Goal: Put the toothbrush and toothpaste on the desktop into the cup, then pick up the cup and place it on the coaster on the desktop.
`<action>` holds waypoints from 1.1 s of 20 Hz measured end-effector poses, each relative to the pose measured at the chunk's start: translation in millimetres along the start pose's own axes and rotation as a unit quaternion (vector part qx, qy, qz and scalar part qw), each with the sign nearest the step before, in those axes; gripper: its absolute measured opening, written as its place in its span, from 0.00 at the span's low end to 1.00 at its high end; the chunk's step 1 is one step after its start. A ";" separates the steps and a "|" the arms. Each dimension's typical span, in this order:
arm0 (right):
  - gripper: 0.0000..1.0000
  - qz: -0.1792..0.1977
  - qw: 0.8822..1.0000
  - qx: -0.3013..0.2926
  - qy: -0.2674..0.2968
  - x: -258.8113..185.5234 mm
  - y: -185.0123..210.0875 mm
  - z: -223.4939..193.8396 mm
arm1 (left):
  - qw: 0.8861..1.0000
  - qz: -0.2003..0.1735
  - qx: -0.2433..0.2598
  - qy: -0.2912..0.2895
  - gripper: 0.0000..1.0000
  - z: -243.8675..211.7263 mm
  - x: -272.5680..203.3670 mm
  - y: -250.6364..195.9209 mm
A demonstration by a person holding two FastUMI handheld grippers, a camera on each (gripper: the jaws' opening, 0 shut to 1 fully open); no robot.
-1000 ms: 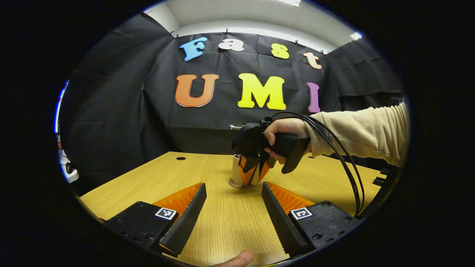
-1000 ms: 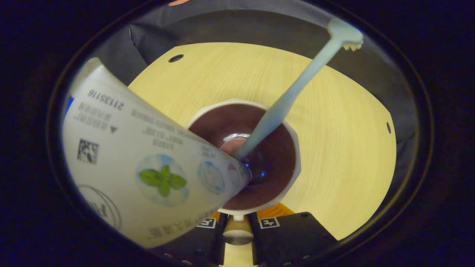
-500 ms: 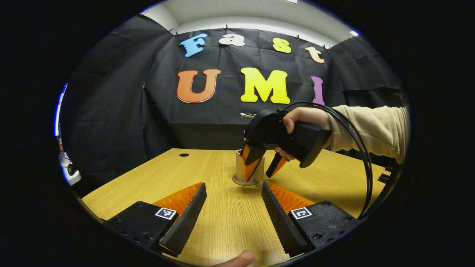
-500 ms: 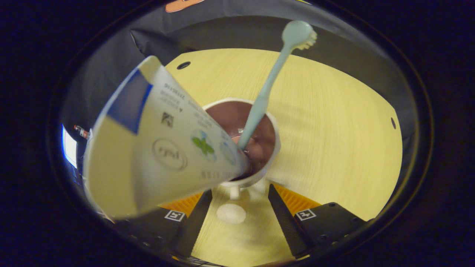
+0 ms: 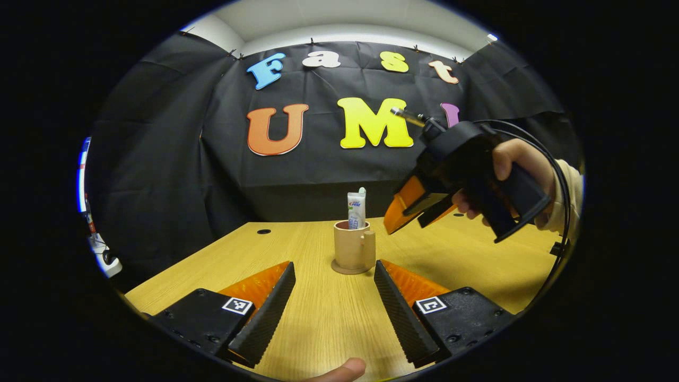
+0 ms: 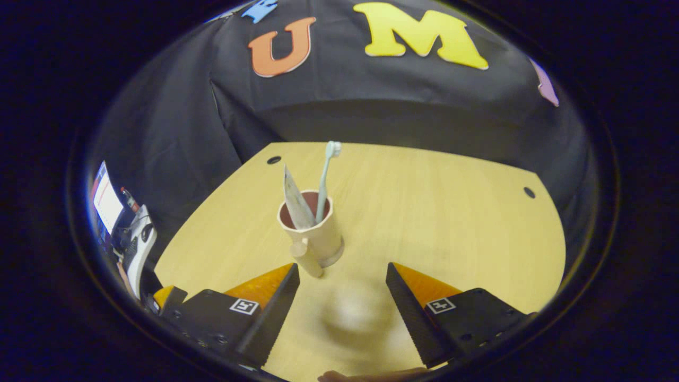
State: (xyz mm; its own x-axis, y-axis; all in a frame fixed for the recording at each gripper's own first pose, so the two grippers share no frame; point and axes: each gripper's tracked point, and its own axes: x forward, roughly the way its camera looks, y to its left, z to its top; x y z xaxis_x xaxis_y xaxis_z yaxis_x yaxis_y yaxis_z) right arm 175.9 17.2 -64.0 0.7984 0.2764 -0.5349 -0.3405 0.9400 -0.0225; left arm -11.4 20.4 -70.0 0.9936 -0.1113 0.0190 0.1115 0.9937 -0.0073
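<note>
With the toothbrush (image 6: 324, 175) and toothpaste (image 6: 296, 201) standing in the cup (image 6: 313, 239) on its coaster (image 5: 350, 269), looks like the task's basically done. Next I'd just pull away. Right hand-held gripper (image 6: 342, 297) hangs above it, jaws wide, empty; left hand-held gripper (image 5: 334, 297) sits just short of it on the desk (image 6: 451, 212), also wide.

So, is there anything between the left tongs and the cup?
Nothing visible. Bare desk lies between the open left tongs and the cup on its coaster. The right tongs hang up to the right.
</note>
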 end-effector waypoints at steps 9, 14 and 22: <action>0.97 -0.102 0.975 -0.025 -0.194 -123.0 -59.5 -31.0 | 1.000 0.013 0.009 -0.006 0.96 19.3 -2.9 -28.0; 0.96 -0.133 0.957 -0.009 -0.256 -173.7 -80.8 -66.8 | 1.000 0.023 0.012 -0.006 0.95 23.0 -18.9 -41.4; 0.98 -0.169 0.936 -0.002 -0.308 -231.3 -103.7 -94.1 | 0.999 0.029 -0.015 -0.015 0.95 28.7 -48.0 -57.7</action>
State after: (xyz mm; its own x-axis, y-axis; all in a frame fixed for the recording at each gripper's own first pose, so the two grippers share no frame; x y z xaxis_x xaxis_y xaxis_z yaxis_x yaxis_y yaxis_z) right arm -20.2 -163.0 -17.4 0.9953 0.0282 0.0925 -0.0182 0.9941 -0.1066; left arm -66.0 -31.3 -41.8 0.9974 -0.0525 0.0485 0.0544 0.9977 -0.0393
